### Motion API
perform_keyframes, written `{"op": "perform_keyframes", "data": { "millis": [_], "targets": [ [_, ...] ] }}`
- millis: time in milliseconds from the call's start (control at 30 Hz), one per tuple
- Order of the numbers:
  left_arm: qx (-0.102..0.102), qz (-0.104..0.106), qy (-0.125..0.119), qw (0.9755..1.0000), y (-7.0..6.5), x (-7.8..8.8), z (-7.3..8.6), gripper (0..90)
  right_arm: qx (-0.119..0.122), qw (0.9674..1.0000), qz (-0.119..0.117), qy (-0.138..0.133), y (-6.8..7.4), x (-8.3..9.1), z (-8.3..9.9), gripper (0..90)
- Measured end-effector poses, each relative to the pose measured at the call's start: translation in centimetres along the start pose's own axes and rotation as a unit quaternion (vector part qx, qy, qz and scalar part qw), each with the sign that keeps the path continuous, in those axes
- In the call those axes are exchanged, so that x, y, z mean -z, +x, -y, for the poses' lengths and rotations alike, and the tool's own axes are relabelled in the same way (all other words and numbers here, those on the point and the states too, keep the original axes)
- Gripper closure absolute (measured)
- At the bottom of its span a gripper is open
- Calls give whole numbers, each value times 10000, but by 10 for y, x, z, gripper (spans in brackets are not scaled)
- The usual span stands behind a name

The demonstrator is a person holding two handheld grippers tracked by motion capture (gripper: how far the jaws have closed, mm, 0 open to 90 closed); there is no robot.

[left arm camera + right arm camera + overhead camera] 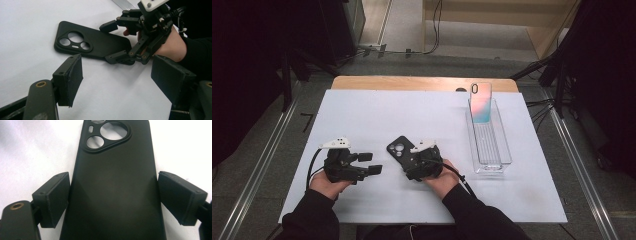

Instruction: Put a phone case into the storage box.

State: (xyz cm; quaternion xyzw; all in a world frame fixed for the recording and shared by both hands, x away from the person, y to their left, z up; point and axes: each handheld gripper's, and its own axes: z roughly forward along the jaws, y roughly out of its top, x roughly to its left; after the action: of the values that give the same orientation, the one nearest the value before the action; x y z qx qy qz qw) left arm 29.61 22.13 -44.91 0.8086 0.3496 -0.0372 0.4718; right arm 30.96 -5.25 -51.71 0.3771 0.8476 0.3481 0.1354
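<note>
White-topped counter (377,115) carried, at far right, a clear plastic rectangular tray (504,150) w/ a pink-to-teal gradient phone case (480,104) standing upright at its far end. Near centre lay the black matte phone case w/ triple camera cut-out (113,192), flat, back up. Step in hand, judged: grasping this case by its long edges. Right gripper (411,159) straddled it, fingers (53,197) just beside each edge, apparently not yet pressing. Left gripper (371,163) idled apart, fingers (71,77) part-open, holding nothing. Next move prob. calls for closing on the edges, then lifting level toward tray.
</note>
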Motion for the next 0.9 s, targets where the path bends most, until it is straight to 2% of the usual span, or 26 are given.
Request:
{"op": "perform_keyframes", "data": {
  "millis": [433,633,900],
  "targets": [
    [125,-94,11,9999,1,-5,-10,260,-65,9996,-108,-238,-6,15,-5,132],
    [202,-82,4,9998,1,-8,-20,260,-83,9989,-121,-453,-10,32,-10,132],
    [311,-18,-9,9995,1,-14,-41,260,-90,9969,-127,-770,-10,58,-13,132]
  ]
}}
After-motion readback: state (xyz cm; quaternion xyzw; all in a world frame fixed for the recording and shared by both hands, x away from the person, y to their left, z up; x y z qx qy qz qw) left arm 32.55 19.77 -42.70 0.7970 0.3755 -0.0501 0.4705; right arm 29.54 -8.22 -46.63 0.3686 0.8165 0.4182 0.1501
